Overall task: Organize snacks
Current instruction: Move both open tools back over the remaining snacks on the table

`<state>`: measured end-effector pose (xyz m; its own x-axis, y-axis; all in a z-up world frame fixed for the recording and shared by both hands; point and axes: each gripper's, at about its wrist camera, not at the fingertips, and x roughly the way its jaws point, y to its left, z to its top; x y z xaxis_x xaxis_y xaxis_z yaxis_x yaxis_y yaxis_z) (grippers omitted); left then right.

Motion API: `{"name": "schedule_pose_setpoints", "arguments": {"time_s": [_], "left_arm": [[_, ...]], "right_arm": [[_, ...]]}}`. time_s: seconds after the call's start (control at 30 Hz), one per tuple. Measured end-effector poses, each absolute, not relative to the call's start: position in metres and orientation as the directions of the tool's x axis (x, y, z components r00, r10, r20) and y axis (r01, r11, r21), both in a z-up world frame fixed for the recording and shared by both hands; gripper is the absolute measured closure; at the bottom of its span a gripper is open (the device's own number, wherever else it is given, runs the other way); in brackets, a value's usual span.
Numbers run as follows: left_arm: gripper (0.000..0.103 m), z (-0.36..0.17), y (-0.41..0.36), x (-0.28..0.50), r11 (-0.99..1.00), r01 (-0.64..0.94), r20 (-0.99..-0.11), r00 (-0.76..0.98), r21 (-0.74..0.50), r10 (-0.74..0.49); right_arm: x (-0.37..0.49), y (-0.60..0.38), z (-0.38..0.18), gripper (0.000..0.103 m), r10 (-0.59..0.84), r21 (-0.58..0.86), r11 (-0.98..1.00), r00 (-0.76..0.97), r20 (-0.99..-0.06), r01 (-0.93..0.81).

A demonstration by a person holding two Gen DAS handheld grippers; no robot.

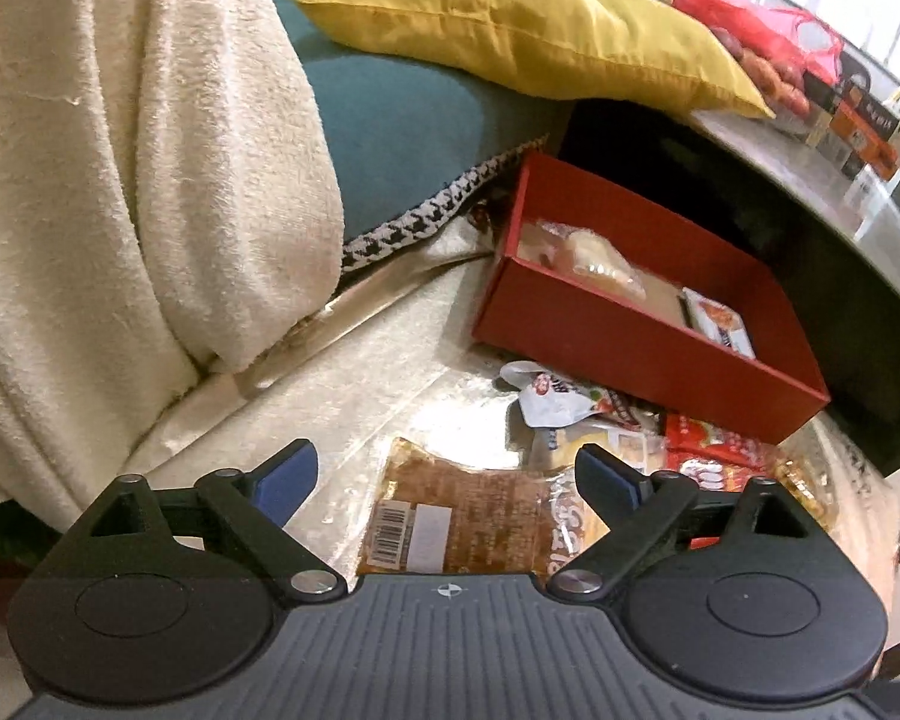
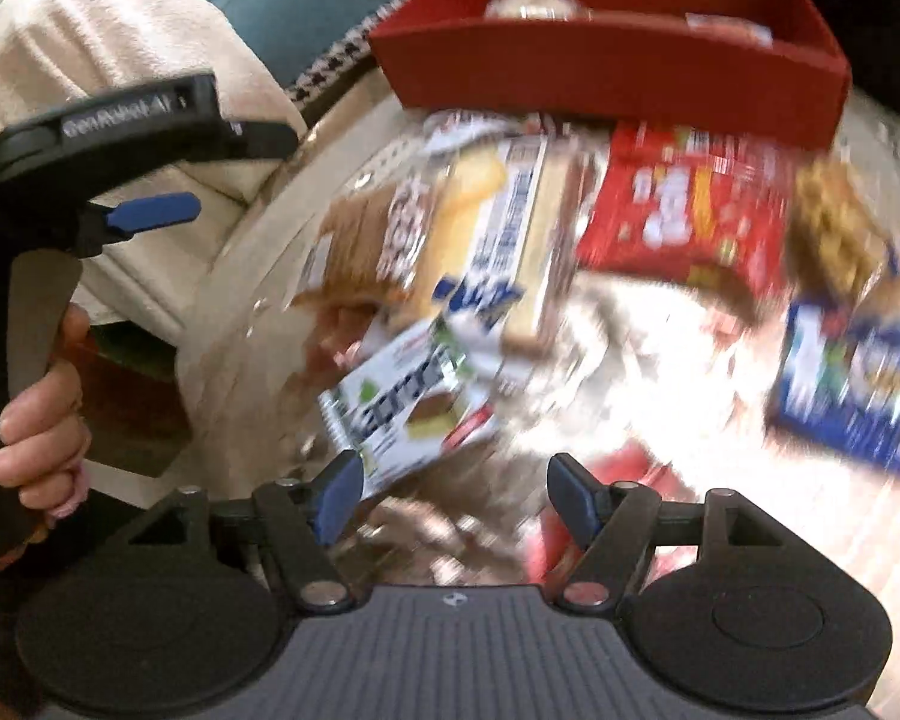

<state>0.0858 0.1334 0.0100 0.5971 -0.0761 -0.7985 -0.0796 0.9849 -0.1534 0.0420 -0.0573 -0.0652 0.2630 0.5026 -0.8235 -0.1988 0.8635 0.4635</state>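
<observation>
White "GenRobot" lettering, left gripper (image 2: 156, 211)

red box (image 1: 642, 348) open-topped, snack packets (image 2: 510, 228) crowding its front

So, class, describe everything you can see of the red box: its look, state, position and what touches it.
The red box is a shallow, open-topped rectangular tray with no lid on it, apparently matte cardboard, red inside and out. It rests on the pale shiny cloth, skewed to the left wrist view, with loose snack packets lying against its near wall. Inside lie a clear-wrapped pastry and a small white packet. Neither gripper touches it.
</observation>
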Motion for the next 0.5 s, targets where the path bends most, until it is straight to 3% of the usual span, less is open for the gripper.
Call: {"name": "schedule_pose_setpoints", "arguments": {"time_s": [0.3,0.5], "left_arm": [[0.005,0.024,0.143,0.077,0.975,-0.052,-0.766,0.628,-0.217,-0.137],[0.004,0.028,0.153,0.073,0.962,-0.056,-0.751,0.637,-0.269,-0.173]], "right_arm": [[0.047,-0.019,-0.066,0.039,0.523,0.516,0.851,0.251,-0.814,-0.1],[0.071,-0.001,-0.061,0.039,0.451,0.478,0.878,0.309,-0.837,0.012]]}}
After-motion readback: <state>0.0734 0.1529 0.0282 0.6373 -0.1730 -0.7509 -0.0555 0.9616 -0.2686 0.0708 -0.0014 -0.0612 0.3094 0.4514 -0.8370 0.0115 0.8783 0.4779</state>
